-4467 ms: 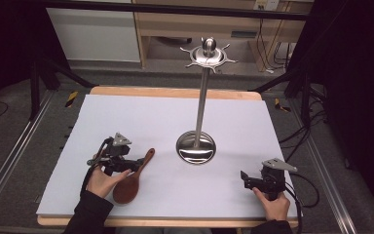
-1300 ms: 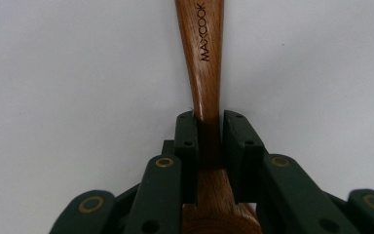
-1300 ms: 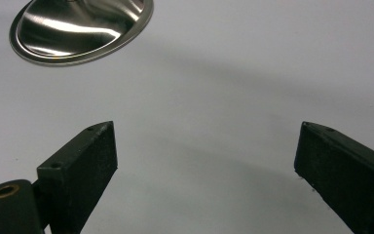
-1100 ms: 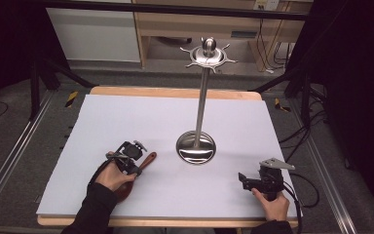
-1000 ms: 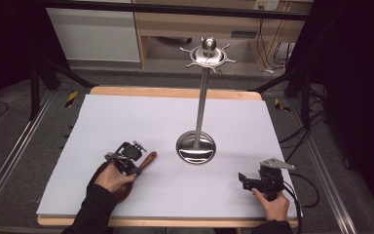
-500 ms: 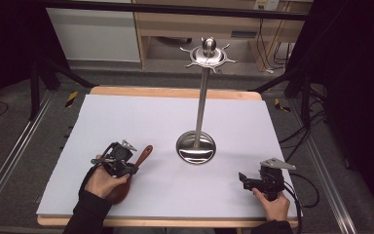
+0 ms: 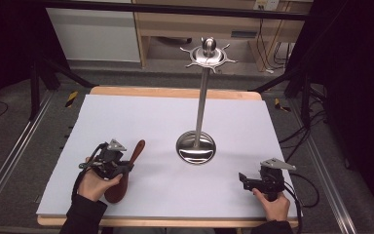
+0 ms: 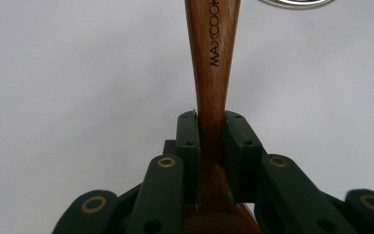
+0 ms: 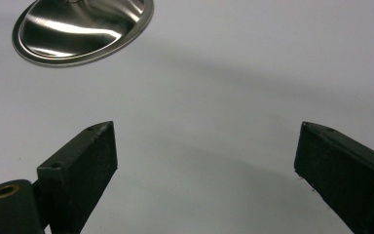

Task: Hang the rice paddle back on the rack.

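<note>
At the near edge of the table (image 7: 175, 105), your two hands come in from the bottom of the high view. Your left hand (image 7: 93, 184) holds the left gripper (image 8: 210, 146) low over the white sheet, near left. Its jaws are clamped on the neck of a wooden spoon (image 8: 211, 63), one jaw on each side, wood touching both pads. The spoon's bowl (image 7: 117, 190) lies nearest you, beside your left hand; the handle (image 7: 137, 150) runs away from you, angled toward the stand. In the left gripper view the handle carries printed letters, "MAXCOOK" or close to it; the last letters run off the top edge.

Near right, your right hand (image 7: 272, 204) holds the right gripper (image 9: 204, 170). Its jaws stand wide apart with bare white sheet between them, nothing touching the pads. It points left, toward the table's middle.

Farther out, mid-table, stands a steel stand (image 7: 196, 146): round shiny base flat on the sheet, a thin upright pole, a hooked crown (image 7: 208, 52) at the top. Its base is near the spoon handle's tip but apart from it, and well apart from the right gripper.

Beyond the table, a wooden shelf unit (image 7: 195, 24) and cables on the floor.
</note>
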A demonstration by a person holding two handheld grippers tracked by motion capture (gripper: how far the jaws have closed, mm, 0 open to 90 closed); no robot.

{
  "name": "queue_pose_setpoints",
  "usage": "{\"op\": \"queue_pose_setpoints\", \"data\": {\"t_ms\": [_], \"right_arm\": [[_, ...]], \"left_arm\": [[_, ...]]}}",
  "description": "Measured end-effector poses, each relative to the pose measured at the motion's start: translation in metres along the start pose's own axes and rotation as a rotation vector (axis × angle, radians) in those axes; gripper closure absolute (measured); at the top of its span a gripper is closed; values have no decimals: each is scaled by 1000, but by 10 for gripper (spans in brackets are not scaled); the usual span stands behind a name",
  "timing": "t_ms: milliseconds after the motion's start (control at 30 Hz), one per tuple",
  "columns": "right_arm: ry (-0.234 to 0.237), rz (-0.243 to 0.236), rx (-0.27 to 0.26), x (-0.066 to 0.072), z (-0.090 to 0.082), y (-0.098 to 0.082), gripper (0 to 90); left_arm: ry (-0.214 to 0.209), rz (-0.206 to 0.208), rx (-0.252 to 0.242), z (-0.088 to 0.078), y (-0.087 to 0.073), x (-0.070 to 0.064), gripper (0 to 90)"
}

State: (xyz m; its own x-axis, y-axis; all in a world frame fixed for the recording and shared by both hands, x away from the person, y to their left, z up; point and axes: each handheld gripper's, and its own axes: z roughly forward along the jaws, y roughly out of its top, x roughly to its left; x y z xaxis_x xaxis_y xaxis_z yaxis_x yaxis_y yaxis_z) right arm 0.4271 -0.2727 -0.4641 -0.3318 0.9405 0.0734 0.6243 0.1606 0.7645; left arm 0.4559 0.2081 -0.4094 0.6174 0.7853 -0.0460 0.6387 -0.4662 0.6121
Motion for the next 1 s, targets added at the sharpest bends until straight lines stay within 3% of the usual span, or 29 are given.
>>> {"op": "queue_pose_setpoints", "data": {"t_ms": [400, 1000], "right_arm": [[4, -13, -1, 0, -1, -1, 88], [4, -13, 1, 0, -1, -1, 88]], "left_arm": [[30, 1, -134, -26, -8, 0, 775], [59, 0, -260, -43, -11, 0, 778]]}}
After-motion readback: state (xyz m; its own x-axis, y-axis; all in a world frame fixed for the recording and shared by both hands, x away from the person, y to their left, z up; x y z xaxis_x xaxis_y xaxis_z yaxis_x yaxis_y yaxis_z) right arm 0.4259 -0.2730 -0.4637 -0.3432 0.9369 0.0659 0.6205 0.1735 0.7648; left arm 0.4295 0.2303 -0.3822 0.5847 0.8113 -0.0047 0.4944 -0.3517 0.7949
